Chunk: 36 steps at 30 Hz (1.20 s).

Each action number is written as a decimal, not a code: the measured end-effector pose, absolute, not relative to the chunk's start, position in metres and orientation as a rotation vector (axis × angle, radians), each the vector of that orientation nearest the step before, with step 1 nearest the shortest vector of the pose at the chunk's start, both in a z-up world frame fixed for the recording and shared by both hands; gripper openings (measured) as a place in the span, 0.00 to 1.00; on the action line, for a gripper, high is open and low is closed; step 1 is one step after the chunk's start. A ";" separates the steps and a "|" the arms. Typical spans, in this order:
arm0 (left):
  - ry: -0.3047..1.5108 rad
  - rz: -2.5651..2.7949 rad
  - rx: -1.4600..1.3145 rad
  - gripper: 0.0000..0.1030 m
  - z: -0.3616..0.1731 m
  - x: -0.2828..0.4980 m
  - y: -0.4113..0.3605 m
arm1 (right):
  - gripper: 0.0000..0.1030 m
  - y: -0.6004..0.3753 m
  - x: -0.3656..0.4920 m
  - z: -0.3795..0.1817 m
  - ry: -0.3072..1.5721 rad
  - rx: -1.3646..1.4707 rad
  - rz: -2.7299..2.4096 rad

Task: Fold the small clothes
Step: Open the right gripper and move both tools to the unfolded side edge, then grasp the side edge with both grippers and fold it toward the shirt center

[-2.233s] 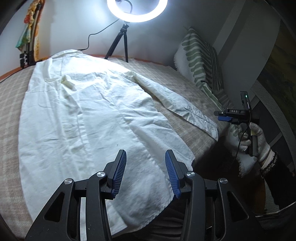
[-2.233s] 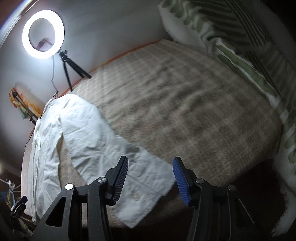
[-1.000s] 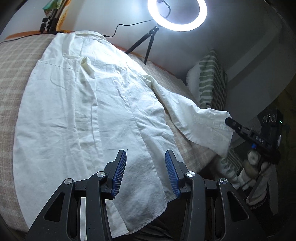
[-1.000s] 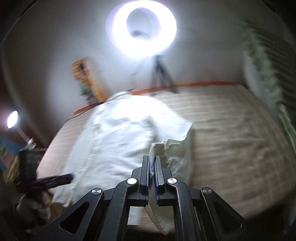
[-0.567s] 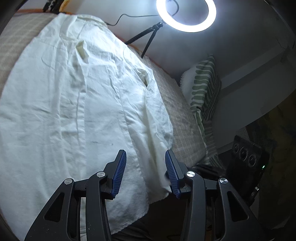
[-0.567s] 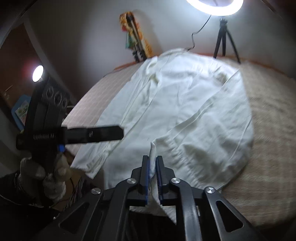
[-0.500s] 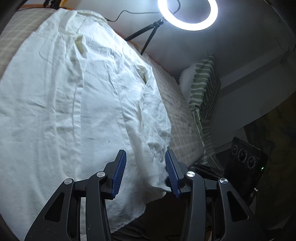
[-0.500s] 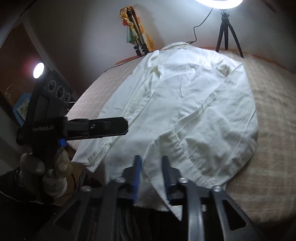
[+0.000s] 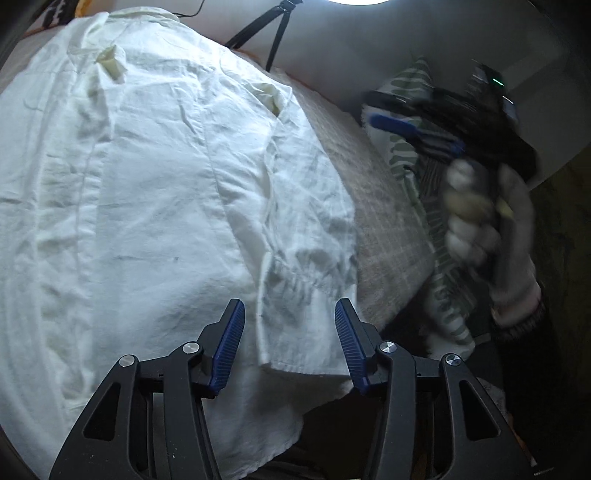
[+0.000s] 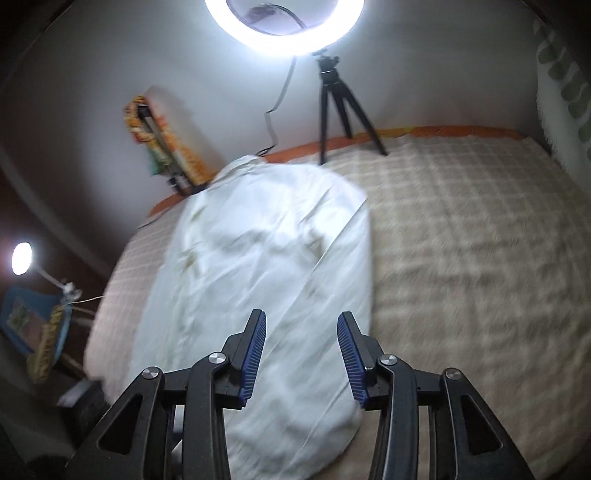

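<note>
From the left wrist camera, the left gripper (image 9: 290,332) has its two blue fingers wide apart and holds nothing. Under it and ahead of it lies a big white shirt (image 9: 147,192), spread flat on the bed (image 9: 384,206). One sleeve (image 9: 303,236) is folded in on top of the shirt, and its cuff end lies between the two fingers without being pinched. The bed has a tan checked cover. On the right, above the edge of the bed, a gloved hand (image 9: 484,221) holds the right gripper (image 9: 402,129); it is blurry, so I cannot tell from here how its fingers stand. A green and white striped pillow (image 9: 413,122) sits behind it. The black legs of a tripod (image 9: 273,29) stand past the shirt.

From the right wrist camera, the right gripper (image 10: 301,350) is let go, fingers spread, nothing between them. The white shirt (image 10: 266,266) lies on the left part of the bed (image 10: 472,236), with its near end under the fingers. A bright ring light (image 10: 284,26) on a tripod (image 10: 340,107) stands at the far edge of the bed. A small lamp (image 10: 20,258) glows on the far left.
</note>
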<state>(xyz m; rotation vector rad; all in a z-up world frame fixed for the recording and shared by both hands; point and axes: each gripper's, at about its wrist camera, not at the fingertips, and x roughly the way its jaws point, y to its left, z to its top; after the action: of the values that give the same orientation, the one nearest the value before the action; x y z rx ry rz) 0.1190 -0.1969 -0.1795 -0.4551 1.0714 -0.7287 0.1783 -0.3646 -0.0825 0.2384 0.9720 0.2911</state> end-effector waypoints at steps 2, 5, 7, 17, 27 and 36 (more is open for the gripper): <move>1.060 -0.752 -0.485 0.34 -0.181 0.120 -0.197 | 0.42 -0.359 0.213 -0.087 0.990 0.173 0.236; 1.032 -0.762 -0.474 0.19 -0.181 0.119 -0.198 | 0.42 -0.363 0.256 -0.099 1.034 0.152 0.169; 1.022 -0.765 -0.464 0.16 -0.180 0.120 -0.202 | 0.42 -0.368 0.280 -0.106 1.057 0.150 0.132; 0.988 -0.781 -0.416 0.09 -0.174 0.121 -0.218 | 0.42 -0.379 0.355 -0.139 1.127 0.219 0.072; 0.985 -0.801 -0.393 0.07 -0.171 0.118 -0.221 | 0.00 -0.373 0.372 -0.155 1.170 0.215 0.091; 0.949 -0.829 -0.367 0.04 -0.161 0.102 -0.216 | 0.00 -0.351 0.370 -0.120 1.095 0.187 0.118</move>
<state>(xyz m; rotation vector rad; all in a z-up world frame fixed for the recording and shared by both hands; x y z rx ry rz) 0.1018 -0.2160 -0.1608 -0.3669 0.9489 -0.8295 0.3700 -0.3507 -0.1196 0.1873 1.0947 0.1183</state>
